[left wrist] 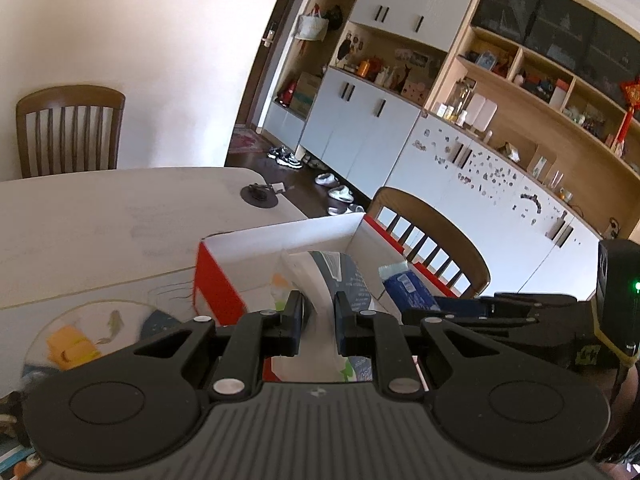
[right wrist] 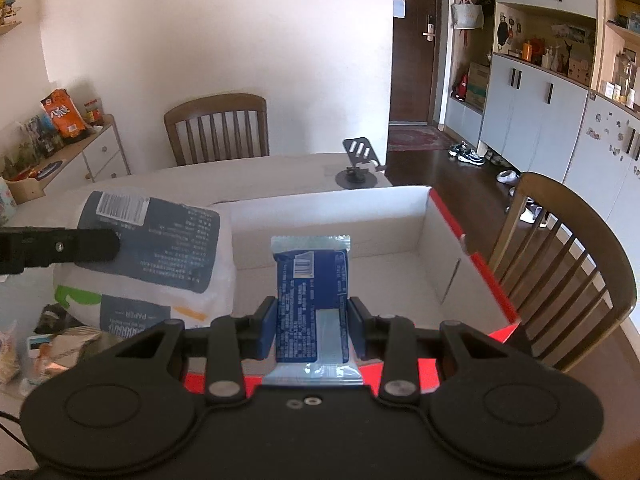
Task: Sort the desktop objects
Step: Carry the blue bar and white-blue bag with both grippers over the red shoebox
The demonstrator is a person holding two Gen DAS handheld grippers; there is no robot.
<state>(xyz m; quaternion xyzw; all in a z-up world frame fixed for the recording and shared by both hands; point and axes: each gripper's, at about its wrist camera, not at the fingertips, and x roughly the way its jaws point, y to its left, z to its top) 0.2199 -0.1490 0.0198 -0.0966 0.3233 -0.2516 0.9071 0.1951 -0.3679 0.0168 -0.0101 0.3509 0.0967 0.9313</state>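
Sorting is judged barely begun: a blue foil snack packet (right wrist: 311, 304) is clamped in the right gripper (right wrist: 312, 326) above the empty red-and-white cardboard box (right wrist: 452, 256), while a white plastic tissue pack (left wrist: 320, 280) is gripped by the left gripper (left wrist: 318, 320) at its left; clutter (right wrist: 60, 344) is left on the near-left table (right wrist: 240, 182).

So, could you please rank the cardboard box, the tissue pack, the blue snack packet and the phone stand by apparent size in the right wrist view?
1. Cardboard box
2. Tissue pack
3. Blue snack packet, though it sits nearest the camera, which enlarges it
4. Phone stand, farthest away, so its true size is unsure
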